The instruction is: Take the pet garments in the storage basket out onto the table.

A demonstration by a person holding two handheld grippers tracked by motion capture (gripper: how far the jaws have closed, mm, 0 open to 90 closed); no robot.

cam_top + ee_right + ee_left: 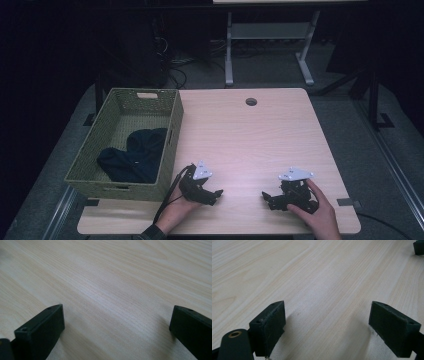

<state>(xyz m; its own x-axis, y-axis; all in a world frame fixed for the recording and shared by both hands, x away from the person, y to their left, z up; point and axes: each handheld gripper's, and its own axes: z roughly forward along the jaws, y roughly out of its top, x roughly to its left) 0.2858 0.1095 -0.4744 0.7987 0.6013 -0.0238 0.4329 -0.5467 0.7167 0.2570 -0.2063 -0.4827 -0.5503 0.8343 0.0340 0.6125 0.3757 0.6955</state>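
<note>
left gripper (pixel 214 194) jaws wide, empty | right gripper (pixel 266 198) same | risk: reaching left for cloth (pixel 132 155), could clip basket (pixel 170 150) wall, shove it off worktop (pixel 260 135)

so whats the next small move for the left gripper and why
Probably swing the left gripper over to the basket and down toward the dark cloth. Its jaws stand open and empty over the bare table, and the cloth is the nearest thing to grasp.
</note>
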